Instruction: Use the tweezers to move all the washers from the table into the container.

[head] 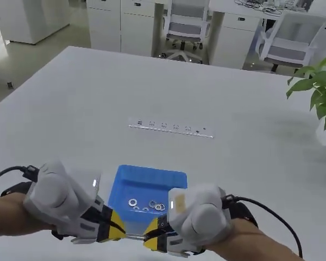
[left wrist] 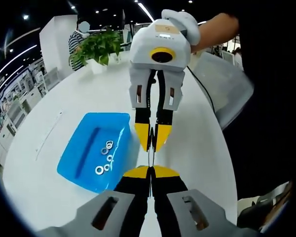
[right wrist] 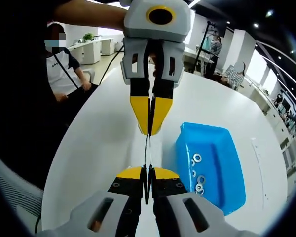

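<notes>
Where tweezers (left wrist: 151, 157) are held: beside the container (left wrist: 89, 133), seemingly for regripping.
Left gripper (left wrist: 150, 172): fingers clamped on one end.
Right gripper (right wrist: 147, 173): fingers clamped on the other.

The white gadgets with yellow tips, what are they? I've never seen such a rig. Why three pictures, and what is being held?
There is no robot here. A person holds a two-jaw gripper in each hand: the left gripper and the right gripper. The head view comes from a camera in the person's headset, looking down at the white table. The two round pictures come from a camera on each gripper, looking along its own jaws, so each sees the other gripper facing it. Between them runs a thin pair of tweezers, and both grippers are shut on it, one at each end. Just beyond stands a blue container with several metal washers in it. Farther off, a socket strip is set in the table, and a green plant shows at the right.
</notes>
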`<state>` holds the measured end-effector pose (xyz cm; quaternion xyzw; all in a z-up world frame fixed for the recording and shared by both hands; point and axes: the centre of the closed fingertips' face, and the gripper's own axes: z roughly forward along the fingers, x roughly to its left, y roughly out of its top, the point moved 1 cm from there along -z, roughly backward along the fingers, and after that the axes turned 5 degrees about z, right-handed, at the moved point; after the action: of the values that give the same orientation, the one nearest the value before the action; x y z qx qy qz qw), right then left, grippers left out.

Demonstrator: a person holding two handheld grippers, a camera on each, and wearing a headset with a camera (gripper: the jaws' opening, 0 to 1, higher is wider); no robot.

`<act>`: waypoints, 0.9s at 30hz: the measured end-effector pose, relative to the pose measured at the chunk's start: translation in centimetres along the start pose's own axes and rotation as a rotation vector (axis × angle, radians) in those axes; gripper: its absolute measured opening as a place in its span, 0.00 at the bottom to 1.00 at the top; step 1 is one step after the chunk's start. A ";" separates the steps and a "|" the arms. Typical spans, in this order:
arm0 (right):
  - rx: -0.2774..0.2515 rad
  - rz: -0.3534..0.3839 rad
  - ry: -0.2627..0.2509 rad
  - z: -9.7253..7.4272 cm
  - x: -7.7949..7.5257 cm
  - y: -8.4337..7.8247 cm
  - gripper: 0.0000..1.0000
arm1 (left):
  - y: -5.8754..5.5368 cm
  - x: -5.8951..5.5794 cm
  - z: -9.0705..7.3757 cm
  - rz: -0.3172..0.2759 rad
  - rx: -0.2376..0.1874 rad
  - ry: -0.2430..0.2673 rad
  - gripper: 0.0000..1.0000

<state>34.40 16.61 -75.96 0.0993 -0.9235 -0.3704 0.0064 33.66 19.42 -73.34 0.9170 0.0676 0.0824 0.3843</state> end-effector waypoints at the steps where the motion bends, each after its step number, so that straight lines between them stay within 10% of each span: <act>1: 0.003 0.002 0.003 0.1 0.1 -0.2 0.07 | -0.1 0.0 0.0 -0.004 0.001 -0.001 0.05; 27: 0.058 0.050 0.031 1.4 0.8 -2.5 0.07 | -3.0 -0.4 1.7 0.000 0.065 -0.048 0.05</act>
<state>33.99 15.69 -78.74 0.0820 -0.9358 -0.3418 0.0270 33.41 20.29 -76.74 0.9307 0.0611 0.0582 0.3560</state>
